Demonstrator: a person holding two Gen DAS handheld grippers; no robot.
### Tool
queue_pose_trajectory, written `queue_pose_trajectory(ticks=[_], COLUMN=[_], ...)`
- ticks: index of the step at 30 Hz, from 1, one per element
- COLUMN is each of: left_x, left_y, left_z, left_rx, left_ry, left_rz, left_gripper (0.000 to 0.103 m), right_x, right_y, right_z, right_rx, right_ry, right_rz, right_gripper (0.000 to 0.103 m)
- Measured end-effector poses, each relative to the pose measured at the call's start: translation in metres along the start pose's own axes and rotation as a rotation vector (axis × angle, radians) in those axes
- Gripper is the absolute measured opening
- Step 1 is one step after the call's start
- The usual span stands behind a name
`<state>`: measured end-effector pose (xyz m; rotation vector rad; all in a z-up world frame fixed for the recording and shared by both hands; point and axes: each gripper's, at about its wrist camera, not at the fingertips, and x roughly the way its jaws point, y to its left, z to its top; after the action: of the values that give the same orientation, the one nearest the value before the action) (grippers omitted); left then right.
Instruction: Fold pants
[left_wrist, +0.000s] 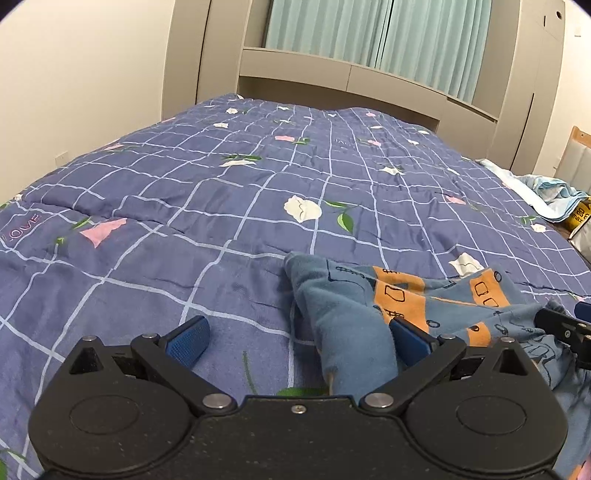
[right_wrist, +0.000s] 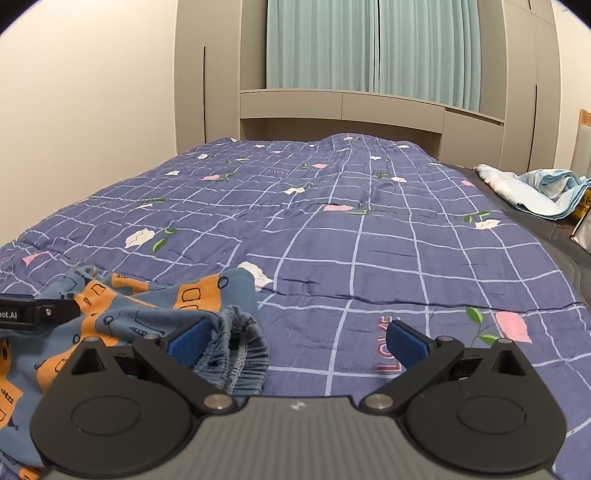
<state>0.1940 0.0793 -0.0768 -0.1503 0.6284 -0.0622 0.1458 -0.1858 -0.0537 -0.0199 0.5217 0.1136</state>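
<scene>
Small blue pants (left_wrist: 354, 314) with orange patches lie bunched on the blue checked quilt (left_wrist: 207, 206). My left gripper (left_wrist: 299, 338) is open, low over the quilt, with a fold of the pants between its fingers near the right pad (left_wrist: 410, 339). In the right wrist view the pants (right_wrist: 155, 306) lie at the lower left, the elastic waistband (right_wrist: 240, 350) bunched beside the left pad (right_wrist: 188, 341). My right gripper (right_wrist: 295, 341) is open over the quilt (right_wrist: 369, 240), at the waistband's right. The other gripper's finger (right_wrist: 37, 312) shows at the left edge.
The bed runs back to a grey headboard cabinet (right_wrist: 343, 107) with teal curtains above. A light blue blanket (right_wrist: 532, 188) is heaped at the bed's right edge, with a yellow package (left_wrist: 580, 218) beside it. A wall is on the left.
</scene>
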Motion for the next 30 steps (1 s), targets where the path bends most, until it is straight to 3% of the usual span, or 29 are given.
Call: queue_pose_trajectory(ticks=[11, 30], left_x=[-0.0018, -0.0016], left_y=[0.0014, 0.0032], left_z=[-0.0063, -0.0086], left_rx=[-0.010, -0.017], left_ry=[-0.030, -0.041], left_rz=[-0.008, -0.015], left_gripper=[0.103, 0.103], right_x=[0.0029, 0.0009], right_y=[-0.0088, -0.0016], right_z=[-0.0034, -0.0058], right_rx=[0.062, 0.036], right_ry=[0.017, -0.007], right_rz=[0.035, 0.006], right_gripper=[0.103, 0.103])
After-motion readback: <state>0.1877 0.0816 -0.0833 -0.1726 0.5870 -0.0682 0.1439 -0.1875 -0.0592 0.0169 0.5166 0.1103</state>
